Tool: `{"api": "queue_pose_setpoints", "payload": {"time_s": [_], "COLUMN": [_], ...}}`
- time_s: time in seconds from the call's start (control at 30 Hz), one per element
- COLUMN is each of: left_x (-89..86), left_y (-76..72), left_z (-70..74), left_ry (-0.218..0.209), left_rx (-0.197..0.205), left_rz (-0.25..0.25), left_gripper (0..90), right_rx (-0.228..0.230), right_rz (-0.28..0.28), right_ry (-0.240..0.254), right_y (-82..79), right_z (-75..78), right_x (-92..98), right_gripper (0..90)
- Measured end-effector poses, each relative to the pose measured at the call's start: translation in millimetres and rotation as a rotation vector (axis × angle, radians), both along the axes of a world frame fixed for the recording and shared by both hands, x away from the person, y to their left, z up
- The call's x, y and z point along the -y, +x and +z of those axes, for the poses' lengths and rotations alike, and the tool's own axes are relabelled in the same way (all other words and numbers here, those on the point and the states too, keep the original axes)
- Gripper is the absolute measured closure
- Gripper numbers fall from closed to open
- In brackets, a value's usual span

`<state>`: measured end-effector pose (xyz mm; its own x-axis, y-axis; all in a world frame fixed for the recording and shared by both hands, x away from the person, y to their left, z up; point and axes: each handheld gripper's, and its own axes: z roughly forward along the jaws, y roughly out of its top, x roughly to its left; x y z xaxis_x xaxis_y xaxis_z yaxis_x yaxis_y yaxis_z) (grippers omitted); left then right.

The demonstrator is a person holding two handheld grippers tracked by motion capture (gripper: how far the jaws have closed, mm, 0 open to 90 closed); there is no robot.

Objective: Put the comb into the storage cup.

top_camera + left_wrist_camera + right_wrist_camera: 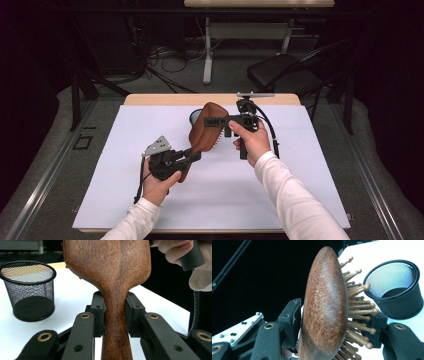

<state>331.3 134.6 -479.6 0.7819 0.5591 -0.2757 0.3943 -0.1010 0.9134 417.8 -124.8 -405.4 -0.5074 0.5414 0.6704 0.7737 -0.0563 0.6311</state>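
Wooden brush [202,131] sits at the centre of the high view, above the white table [280,190], held between the left gripper [192,156] low and the right gripper [212,121] higher up.

In the left gripper view, the jaws pinch the brush's neck at frame centre; a mesh cup [28,290] stands at left.

In the right gripper view, the jaws clamp the brush head, one pad on its back, one on the bristles; the cup is at upper right.

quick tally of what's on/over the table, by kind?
Wooden hairbrush: 1
Black mesh cup: 1
Handheld gripper: 2, left gripper and right gripper, both clamped on the hairbrush
Total: 4
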Motion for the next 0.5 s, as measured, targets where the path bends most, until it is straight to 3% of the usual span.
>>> {"api": "queue_pose_setpoints", "payload": {"time_s": [0.27,0.5], "left_x": [0.0,-0.1], "left_y": [0.2,0.4], "left_z": [-0.6,-0.9], "left_ry": [-0.003,-0.003], "left_rx": [-0.001,-0.001], "left_rz": [-0.003,-0.006], "left_gripper": [72.4,72.4], "right_rx": [-0.041,-0.047], "right_rz": [-0.004,-0.005], "right_ry": [0.055,0.068], "right_y": [1.1,0.9], "right_z": [-1.7,-1.8], "right_x": [4.4,4.5], "right_gripper": [43.9,44.7]}}
